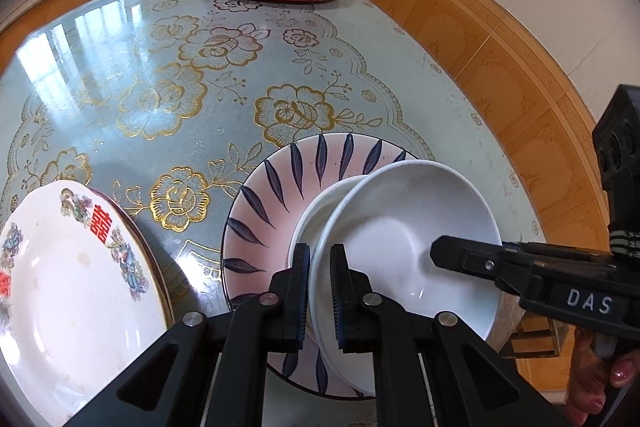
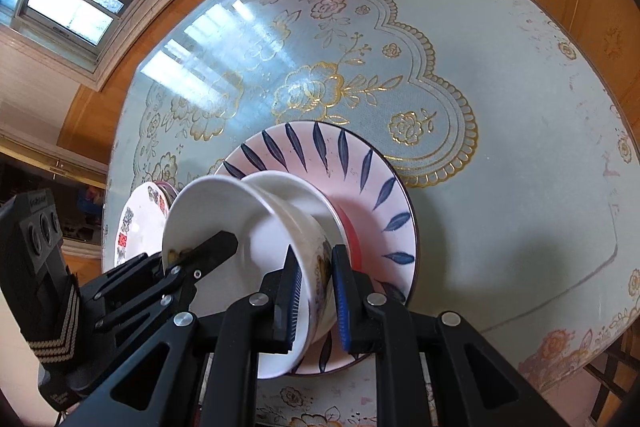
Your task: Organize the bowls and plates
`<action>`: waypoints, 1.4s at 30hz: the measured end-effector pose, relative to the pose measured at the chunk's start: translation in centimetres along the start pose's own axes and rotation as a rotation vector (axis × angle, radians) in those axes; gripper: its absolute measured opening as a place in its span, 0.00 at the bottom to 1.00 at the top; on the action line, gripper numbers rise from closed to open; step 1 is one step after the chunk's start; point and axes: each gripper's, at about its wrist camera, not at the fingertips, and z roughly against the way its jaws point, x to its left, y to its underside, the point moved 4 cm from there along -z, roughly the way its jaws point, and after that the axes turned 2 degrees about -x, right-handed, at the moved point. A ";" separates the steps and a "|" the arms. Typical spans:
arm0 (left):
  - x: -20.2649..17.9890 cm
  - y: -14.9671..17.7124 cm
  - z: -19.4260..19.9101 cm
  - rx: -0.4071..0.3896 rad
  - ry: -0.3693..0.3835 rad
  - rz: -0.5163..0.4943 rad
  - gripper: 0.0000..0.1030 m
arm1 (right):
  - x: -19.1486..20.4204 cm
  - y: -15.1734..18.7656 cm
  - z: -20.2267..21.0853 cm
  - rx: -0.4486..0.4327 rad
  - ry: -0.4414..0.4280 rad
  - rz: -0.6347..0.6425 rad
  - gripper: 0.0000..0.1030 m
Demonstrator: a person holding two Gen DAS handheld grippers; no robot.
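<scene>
Left tongs [image 1: 320,291] pinch the white dish's [image 1: 404,227] rim; right tongs [image 2: 316,291] grip the bowl [image 2: 296,227] beneath.

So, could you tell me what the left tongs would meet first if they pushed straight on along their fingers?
The left tongs already clamp the white bowl's rim; pushed on, they would probably meet the pink leaf-patterned plate beneath it, though depth is unclear.
</scene>
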 end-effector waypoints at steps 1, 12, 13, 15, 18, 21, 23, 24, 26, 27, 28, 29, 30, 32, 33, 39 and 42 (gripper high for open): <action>0.0 0.0 0.0 0.000 0.001 -0.001 0.10 | 0.0 0.1 0.1 0.000 0.003 0.000 0.15; 0.0 -0.1 0.1 0.006 0.014 -0.009 0.10 | 0.0 0.7 0.9 -0.014 0.014 0.014 0.15; 0.0 -0.1 0.1 0.007 0.013 -0.014 0.10 | 0.1 0.8 1.0 -0.018 0.016 0.023 0.15; -0.2 -0.1 0.0 0.005 0.003 -0.035 0.10 | 0.1 0.9 1.1 -0.024 0.020 0.033 0.15; -0.5 -0.2 -0.2 -0.004 -0.020 -0.062 0.10 | 0.5 0.3 1.1 -0.054 0.056 0.056 0.15; -0.5 -0.6 -0.4 -0.011 -0.032 -0.077 0.09 | 0.8 -0.5 0.7 -0.086 0.112 0.104 0.12; -0.5 -0.8 -0.5 -0.008 -0.045 -0.083 0.09 | 0.7 -0.9 0.6 -0.094 0.100 0.093 0.12; -0.4 -0.9 -0.6 -0.007 -0.046 -0.083 0.09 | 0.6 -0.9 0.6 -0.094 0.095 0.086 0.12; -0.2 -0.9 -0.5 0.006 -0.039 -0.069 0.09 | 0.5 -0.8 0.6 -0.088 0.078 0.058 0.13; -0.1 -0.9 -0.5 0.012 -0.036 -0.061 0.09 | 0.4 -0.7 0.7 -0.085 0.069 0.048 0.14; 0.0 -1.0 -0.3 0.016 -0.031 -0.052 0.09 | 0.3 -0.6 0.7 -0.083 0.070 0.044 0.14; 0.1 -0.9 -0.2 0.021 -0.025 -0.041 0.13 | 0.3 -0.5 0.7 -0.082 0.068 0.042 0.14; 0.2 -0.9 -0.1 0.026 -0.017 -0.029 0.13 | 0.4 -0.4 0.7 -0.082 0.063 0.039 0.14; 0.2 -0.9 0.3 0.029 -0.013 -0.013 0.16 | 0.4 -0.2 0.8 -0.082 0.059 0.037 0.14; 0.1 -0.9 0.5 0.029 -0.008 -0.011 0.19 | 0.4 -0.1 0.8 -0.083 0.061 0.039 0.14; -0.6 -1.4 2.2 -0.005 0.013 -0.012 0.51 | 0.0 0.5 0.5 -0.067 0.057 0.019 0.14; -1.2 -1.9 3.4 -0.058 -0.032 -0.060 0.59 | 0.3 0.8 0.4 -0.066 0.054 0.024 0.16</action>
